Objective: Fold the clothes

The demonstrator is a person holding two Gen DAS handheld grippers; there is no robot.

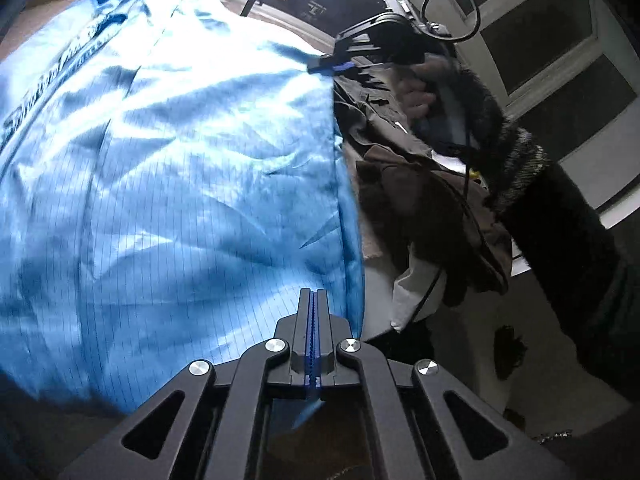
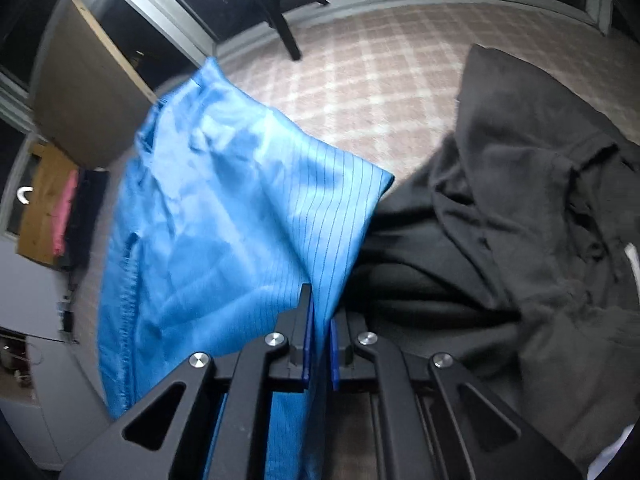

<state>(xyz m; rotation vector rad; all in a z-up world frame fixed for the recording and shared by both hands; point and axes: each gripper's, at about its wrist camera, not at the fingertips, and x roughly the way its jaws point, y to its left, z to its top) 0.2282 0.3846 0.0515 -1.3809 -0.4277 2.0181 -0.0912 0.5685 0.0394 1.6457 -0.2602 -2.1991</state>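
- The left hand-held gripper is being kept clenched, its fingers pressed flat together at the near edge of the blue garment; a sliver of blue cloth is showing behind them, so the hem is judged to be pinched there.
- The right hand-held gripper is being held clamped on a fold of the same blue garment, the cloth passing between its blue pads and draping away to the left.
- The blue garment is being held up and stretched between both grippers, above the patterned floor.
- The step in hand is judged to be the lift and spread before a fold.
- The next move is judged to call for both pinches being kept firm while the cloth is being laid flat or doubled over.
- The dark grey garment is lying heaped just beside, awaiting its turn.
- In the left view, the right gripper is being seen at the garment's far corner.
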